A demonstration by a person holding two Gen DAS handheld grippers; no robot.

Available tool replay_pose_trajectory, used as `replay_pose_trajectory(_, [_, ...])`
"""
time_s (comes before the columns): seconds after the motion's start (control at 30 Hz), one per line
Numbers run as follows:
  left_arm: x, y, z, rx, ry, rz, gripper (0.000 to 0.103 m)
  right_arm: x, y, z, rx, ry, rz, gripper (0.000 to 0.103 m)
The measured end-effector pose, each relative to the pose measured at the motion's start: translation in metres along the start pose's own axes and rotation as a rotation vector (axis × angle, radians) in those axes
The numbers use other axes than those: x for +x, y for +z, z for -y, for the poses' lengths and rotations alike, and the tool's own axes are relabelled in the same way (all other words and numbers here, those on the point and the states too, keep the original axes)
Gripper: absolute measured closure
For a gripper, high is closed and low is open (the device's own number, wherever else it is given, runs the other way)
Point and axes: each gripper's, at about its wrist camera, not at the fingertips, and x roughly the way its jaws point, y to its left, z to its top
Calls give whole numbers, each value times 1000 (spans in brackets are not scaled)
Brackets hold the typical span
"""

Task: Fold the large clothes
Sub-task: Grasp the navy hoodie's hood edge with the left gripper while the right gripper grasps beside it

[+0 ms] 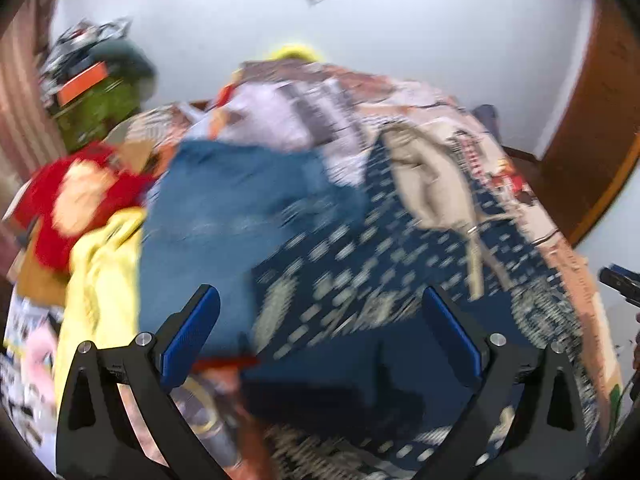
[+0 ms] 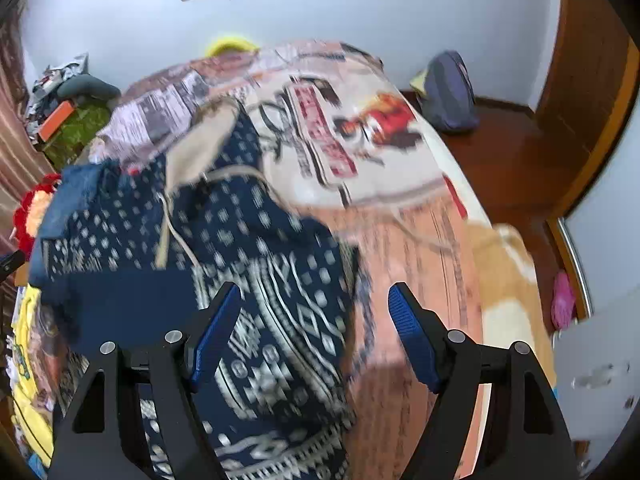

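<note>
A large navy garment with a white geometric print (image 1: 360, 264) lies spread on the bed; it also shows in the right wrist view (image 2: 256, 264). A beige drawstring piece (image 1: 432, 184) lies on its far part, also seen in the right wrist view (image 2: 192, 160). My left gripper (image 1: 320, 324) is open and empty above the garment's near edge. My right gripper (image 2: 316, 320) is open and empty above the garment's right edge. Both views are blurred by motion.
Blue jeans (image 1: 240, 216), a yellow garment (image 1: 100, 272) and a red piece (image 1: 76, 196) lie to the left. The bed has a printed bedspread (image 2: 360, 128). A purple bag (image 2: 448, 92) sits on the wooden floor to the right, near a wooden door (image 2: 592, 52).
</note>
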Motion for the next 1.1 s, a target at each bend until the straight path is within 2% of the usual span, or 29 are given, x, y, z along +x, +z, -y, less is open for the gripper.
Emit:
replay_pose_trajectory(0.17, [26, 40, 33, 57, -32, 23, 1, 3, 38, -19, -13, 40, 57, 30])
replay_pose_trajectory(0.3, [68, 71, 59, 104, -63, -35, 1, 25, 62, -34, -37, 60, 59, 30])
replay_pose_trajectory(0.4, [101, 88, 67, 107, -95, -84, 1, 55, 77, -41, -47, 65, 23, 30])
replay_pose_trajectory(0.5, [138, 102, 71, 84, -101, -153, 1, 94, 88, -44, -24, 106, -64, 30])
replay_pose_trajectory(0.67, [194, 118, 61, -9, -123, -224, 1, 151, 100, -47, 11, 117, -166, 30])
replay_pose_trajectory(0.83, [239, 119, 52, -104, -158, -293, 1, 194, 115, -40, 143, 156, -236, 30])
replay_pose_trajectory(0.9, [247, 118, 53, -86, -133, -291, 1, 206, 120, -37, 178, 158, -239, 30])
replay_pose_trajectory(1.0, [253, 116, 63, -36, -109, -272, 3, 209, 127, -41, 164, 120, -206, 31])
replay_pose_trajectory(1.03, [254, 116, 66, -19, -98, -266, 4, 210, 129, -46, 130, 92, -201, 36])
replay_pose_trajectory(1.07, [254, 116, 69, -3, -85, -260, 15, 211, 130, -50, 96, 68, -199, 38])
replay_pose_trajectory(1.1, [256, 114, 72, 7, -102, -268, 34, 213, 130, -54, 59, 50, -192, 41])
